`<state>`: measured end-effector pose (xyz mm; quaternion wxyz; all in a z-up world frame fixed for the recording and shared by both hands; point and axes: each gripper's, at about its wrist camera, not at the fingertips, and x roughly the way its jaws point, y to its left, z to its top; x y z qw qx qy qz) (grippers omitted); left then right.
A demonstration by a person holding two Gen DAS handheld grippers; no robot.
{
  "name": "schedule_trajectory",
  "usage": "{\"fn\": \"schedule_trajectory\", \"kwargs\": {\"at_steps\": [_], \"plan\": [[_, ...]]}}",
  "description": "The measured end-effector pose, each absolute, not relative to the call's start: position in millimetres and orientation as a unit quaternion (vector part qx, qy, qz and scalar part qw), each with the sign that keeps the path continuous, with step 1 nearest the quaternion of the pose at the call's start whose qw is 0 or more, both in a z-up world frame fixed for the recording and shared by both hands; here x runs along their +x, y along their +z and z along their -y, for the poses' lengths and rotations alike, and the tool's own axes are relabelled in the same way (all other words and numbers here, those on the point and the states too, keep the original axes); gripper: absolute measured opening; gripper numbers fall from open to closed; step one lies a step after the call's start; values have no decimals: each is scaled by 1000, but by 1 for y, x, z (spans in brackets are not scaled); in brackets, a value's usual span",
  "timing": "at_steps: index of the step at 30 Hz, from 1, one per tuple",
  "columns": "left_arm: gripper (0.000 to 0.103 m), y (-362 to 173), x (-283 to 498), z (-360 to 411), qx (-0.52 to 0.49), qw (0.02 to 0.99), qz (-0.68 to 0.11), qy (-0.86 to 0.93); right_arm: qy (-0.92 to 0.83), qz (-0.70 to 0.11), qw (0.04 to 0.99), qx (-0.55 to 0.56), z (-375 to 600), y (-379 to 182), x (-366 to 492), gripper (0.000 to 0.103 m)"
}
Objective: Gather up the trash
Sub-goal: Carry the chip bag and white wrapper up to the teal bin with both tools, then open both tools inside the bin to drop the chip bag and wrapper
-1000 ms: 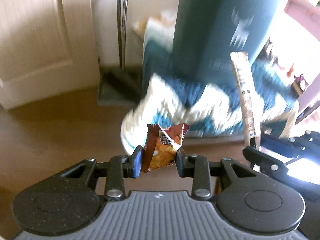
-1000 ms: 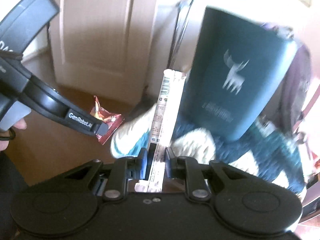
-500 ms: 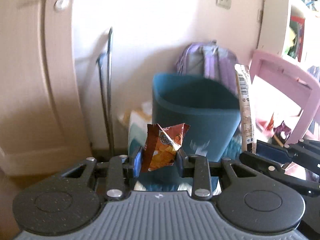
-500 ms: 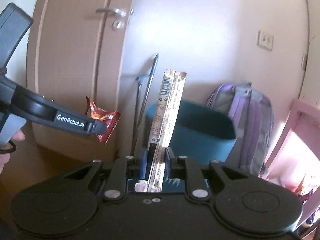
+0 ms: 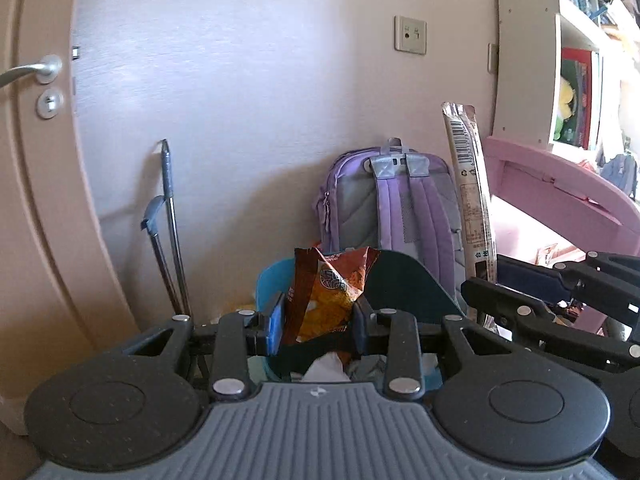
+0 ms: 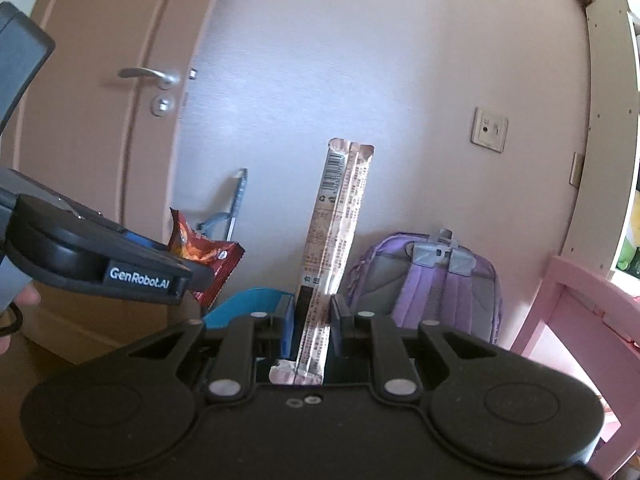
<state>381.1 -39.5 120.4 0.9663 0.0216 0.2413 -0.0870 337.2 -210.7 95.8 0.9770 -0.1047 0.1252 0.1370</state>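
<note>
Left wrist: left gripper (image 5: 319,322) pinches crumpled snack wrapper (image 5: 326,294).

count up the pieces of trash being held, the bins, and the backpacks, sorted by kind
Held wrappers: 2, a crumpled red-orange snack packet and a long pale stick wrapper
Teal plastic trash bins: 1
Purple fabric backpacks: 1
Total: 4

We count two wrappers: one brown crumpled snack wrapper (image 5: 326,292) and one long stick wrapper (image 6: 334,240). We see two grippers, left gripper (image 5: 318,322) and right gripper (image 6: 310,324), one teal bin (image 5: 404,284), one purple backpack (image 5: 394,204), one door (image 6: 100,120), one wall socket (image 5: 410,35)
</note>
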Motion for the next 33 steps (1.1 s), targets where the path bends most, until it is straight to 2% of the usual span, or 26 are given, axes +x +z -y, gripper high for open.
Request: {"fn": "schedule_trajectory", "kwargs": {"at_steps": [16, 29, 30, 32, 33], "plan": [[33, 64, 478, 67, 47, 939, -328, -85, 139, -226, 958, -107, 217, 27, 419, 18], [35, 27, 505, 77, 67, 907, -403, -99, 151, -281, 941, -115, 216, 15, 434, 19], [37, 27, 504, 78, 68, 906, -406, -99, 149, -283, 940, -115, 216, 15, 434, 21], [49, 26, 505, 79, 70, 904, -410, -95, 148, -283, 941, -113, 218, 15, 433, 24], [65, 26, 504, 79, 69, 905, -410, -93, 146, -283, 941, -112, 219, 15, 432, 24]]}}
